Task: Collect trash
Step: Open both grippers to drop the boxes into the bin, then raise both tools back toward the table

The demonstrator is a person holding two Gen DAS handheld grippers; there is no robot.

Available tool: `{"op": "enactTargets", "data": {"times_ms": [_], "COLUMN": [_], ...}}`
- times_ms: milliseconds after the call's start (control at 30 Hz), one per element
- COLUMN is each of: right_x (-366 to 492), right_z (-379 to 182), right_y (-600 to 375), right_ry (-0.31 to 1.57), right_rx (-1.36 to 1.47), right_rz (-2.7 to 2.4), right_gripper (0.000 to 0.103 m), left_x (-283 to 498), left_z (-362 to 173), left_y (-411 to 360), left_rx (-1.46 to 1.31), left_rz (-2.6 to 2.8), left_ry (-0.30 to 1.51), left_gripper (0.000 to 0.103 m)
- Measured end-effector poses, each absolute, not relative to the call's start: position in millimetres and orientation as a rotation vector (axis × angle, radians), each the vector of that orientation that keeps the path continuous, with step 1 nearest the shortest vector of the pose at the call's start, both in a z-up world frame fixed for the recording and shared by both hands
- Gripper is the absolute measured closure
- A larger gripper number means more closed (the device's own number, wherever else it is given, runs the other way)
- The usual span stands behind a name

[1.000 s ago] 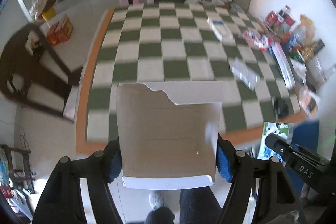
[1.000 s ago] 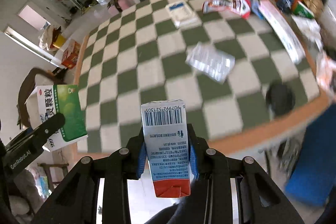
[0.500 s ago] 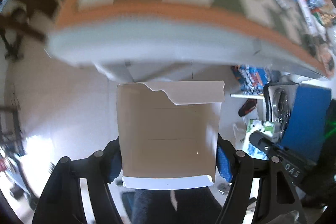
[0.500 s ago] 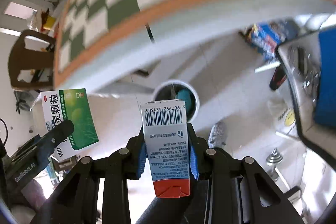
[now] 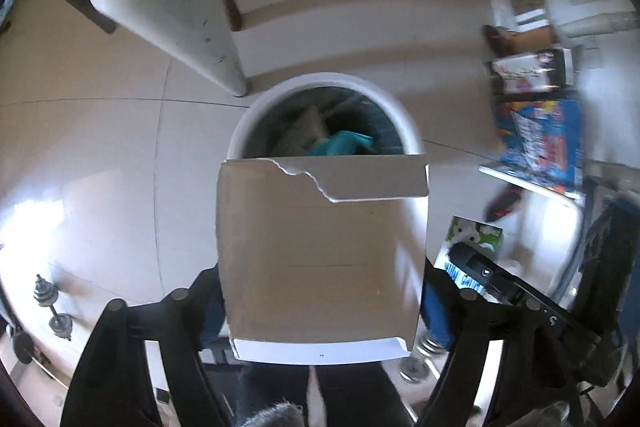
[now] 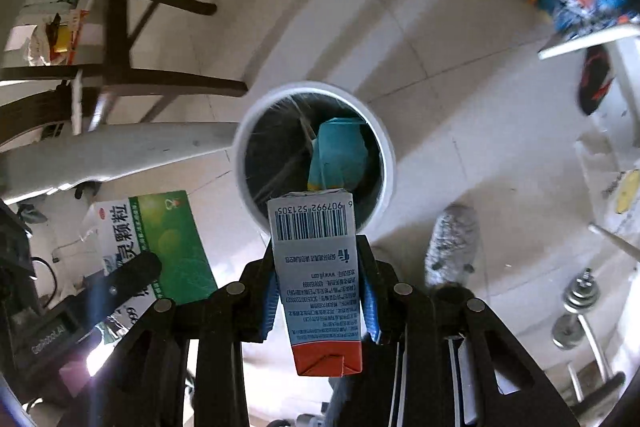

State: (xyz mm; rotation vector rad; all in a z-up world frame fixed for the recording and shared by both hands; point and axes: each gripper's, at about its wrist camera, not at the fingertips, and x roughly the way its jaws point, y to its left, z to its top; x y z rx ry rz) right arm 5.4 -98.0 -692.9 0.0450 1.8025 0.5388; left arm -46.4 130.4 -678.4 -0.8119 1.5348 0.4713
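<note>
My left gripper (image 5: 320, 291) is shut on a torn cardboard medicine box (image 5: 320, 251); its green printed face shows in the right wrist view (image 6: 160, 247). My right gripper (image 6: 320, 291) is shut on a small drink carton (image 6: 318, 275) with a barcode and a red end. Both are held above a round white trash bin (image 5: 256, 111) on the floor, also in the right wrist view (image 6: 384, 143). The bin has a dark liner and holds a teal carton (image 6: 340, 155) and other trash.
A white table leg (image 5: 192, 31) stands just left of the bin. Dark chair legs (image 6: 132, 75) are at the left. Blue printed boxes (image 5: 540, 139) and a shelf sit at the right. Dumbbells (image 6: 580, 311) lie on the tiled floor, and a grey slipper (image 6: 452, 247) is near the bin.
Both grippers swung down from the checkered tabletop to under the table edge and now point at the trash bin on the floor. Each still holds its box.
</note>
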Motion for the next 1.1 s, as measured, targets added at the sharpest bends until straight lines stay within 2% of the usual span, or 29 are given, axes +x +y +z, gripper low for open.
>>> {"op": "enactTargets", "data": {"times_ms": [33, 67, 133, 167, 267, 300, 367, 567, 833, 1100], "right_x": [5, 5, 3, 2, 0, 0, -2, -9, -13, -20], "right_z": [-709, -721, -741, -747, -754, -753, -750, -733, -702, -647], "right_y": [-94, -91, -87, -87, -86, -87, -85, -82, -79, -86], "right_ry": [1.816, 1.827, 1.837, 1.836, 1.811, 1.797, 1.767, 1.651, 1.593, 1.547], "right_rx": [0.037, 0.035, 0.018, 0.018, -0.032, -0.058, -0.154, -0.387, -0.399, -0.372], "right_rz": [0.547, 0.552, 0.551, 0.549, 0.542, 0.535, 0.510, 0.469, 0.465, 0.461], "right_gripper": [0.067, 0.065, 0.050, 0.039, 0.025, 0.015, 0.000, 0.000, 0.000, 0.000], "left_x": [-47, -49, -54, -56, -62, -64, -68, -72, -74, -84], "left_z": [-686, -691, -695, -697, -692, -690, -685, -678, -654, -610], "left_y": [132, 134, 138, 139, 142, 144, 144, 143, 133, 115], "left_rx": [-0.780, -0.758, -0.758, -0.762, -0.742, -0.727, -0.682, -0.602, -0.576, -0.557], "left_rz": [0.490, 0.505, 0.520, 0.523, 0.549, 0.561, 0.578, 0.594, 0.587, 0.571], "left_ry": [1.556, 1.570, 1.560, 1.556, 1.536, 1.526, 1.512, 1.541, 1.536, 1.523], "left_gripper": [0.000, 0.000, 0.000, 0.000, 0.000, 0.000, 0.000, 0.000, 0.000, 0.000]}}
